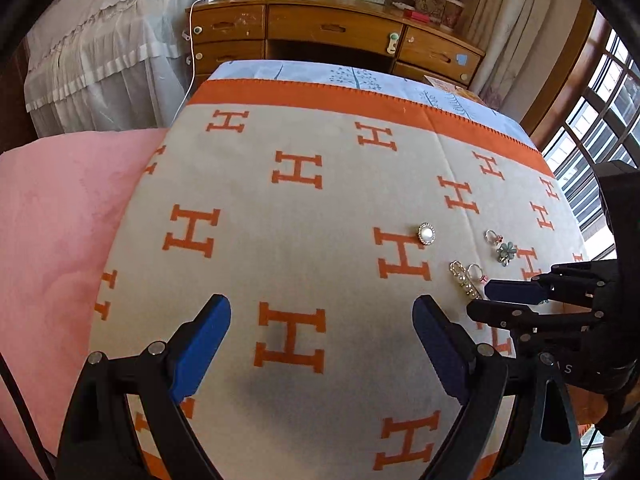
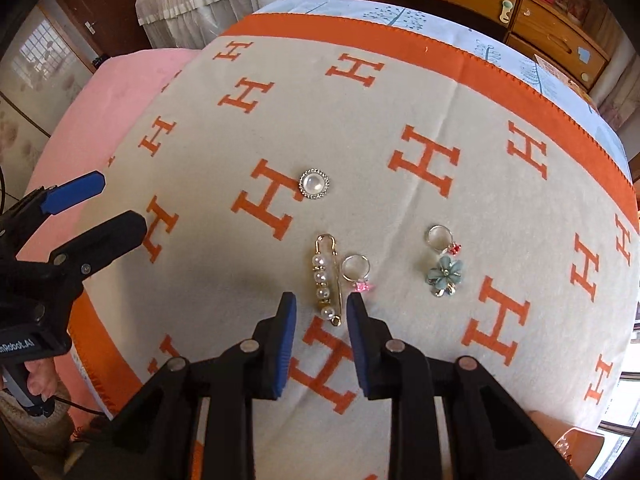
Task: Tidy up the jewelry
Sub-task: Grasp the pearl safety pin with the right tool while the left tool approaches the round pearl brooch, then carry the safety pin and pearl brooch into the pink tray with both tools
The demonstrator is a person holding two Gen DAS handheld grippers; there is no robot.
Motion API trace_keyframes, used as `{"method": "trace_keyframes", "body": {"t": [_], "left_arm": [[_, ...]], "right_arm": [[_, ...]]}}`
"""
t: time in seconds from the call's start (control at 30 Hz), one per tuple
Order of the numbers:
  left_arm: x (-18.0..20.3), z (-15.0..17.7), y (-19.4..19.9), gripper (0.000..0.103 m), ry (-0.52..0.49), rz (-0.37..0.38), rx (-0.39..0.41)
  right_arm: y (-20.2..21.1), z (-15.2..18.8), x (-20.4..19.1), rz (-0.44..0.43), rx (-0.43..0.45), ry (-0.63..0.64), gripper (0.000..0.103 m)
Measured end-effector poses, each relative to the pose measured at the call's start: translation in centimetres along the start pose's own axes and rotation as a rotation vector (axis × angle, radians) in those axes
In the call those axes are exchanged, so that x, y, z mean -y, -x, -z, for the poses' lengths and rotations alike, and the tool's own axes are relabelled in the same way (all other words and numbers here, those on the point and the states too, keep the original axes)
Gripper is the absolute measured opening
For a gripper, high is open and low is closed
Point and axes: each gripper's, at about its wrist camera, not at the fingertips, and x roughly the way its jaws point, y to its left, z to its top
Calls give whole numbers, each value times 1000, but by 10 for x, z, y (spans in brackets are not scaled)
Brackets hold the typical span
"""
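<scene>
Several jewelry pieces lie on a beige blanket with orange H marks (image 2: 360, 152). A round pearl brooch (image 2: 315, 184) lies apart, also in the left wrist view (image 1: 426, 233). A gold pearl pin (image 2: 325, 280) lies beside a ring with a pink stone (image 2: 356, 270). A ring with a red stone (image 2: 440, 238) sits above a blue flower brooch (image 2: 444, 274). My right gripper (image 2: 322, 306) hovers open and empty, straddling the pin's near end. My left gripper (image 1: 322, 314) is wide open and empty, left of the jewelry.
A pink cushion (image 1: 60, 220) lies left of the blanket. A wooden desk with drawers (image 1: 332, 32) stands beyond the far edge. A window (image 1: 600, 120) is on the right. A white lace cover (image 1: 100, 40) hangs at the back left.
</scene>
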Motion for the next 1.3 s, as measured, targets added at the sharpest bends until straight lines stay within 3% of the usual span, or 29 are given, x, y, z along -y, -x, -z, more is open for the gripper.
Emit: {"method": "trace_keyframes", "body": {"t": [0.2, 0.3, 0.4, 0.57, 0.83, 1.03, 1.2, 1.27, 1.3], "left_arm": [[-3, 1, -10, 91, -1, 10, -15], [1, -1, -11, 91, -17, 9, -11], [9, -5, -13, 91, -41, 5, -9], [29, -17, -22, 91, -95, -7, -6], [74, -39, -46, 91, -161, -33, -12], [101, -45, -71, 73, -163, -112, -45], [112, -47, -79, 69, -141, -160, -60], [116, -48, -80, 56, -141, -148, -69], [118, -49, -79, 44, -141, -139, -78]], "right_arm": [[-3, 2, -15, 95, 29, 96, 19], [-4, 4, -20, 125, 47, 132, 7], [-2, 8, -21, 147, 64, 146, 7], [13, 15, 4, 33, 116, 12, 7], [62, 39, 50, -139, 285, -214, 7], [75, 60, 75, -216, 350, -298, 7], [79, 71, 90, -280, 383, -328, 7], [80, 74, 96, -302, 393, -334, 7], [81, 77, 98, -314, 399, -339, 7]]}}
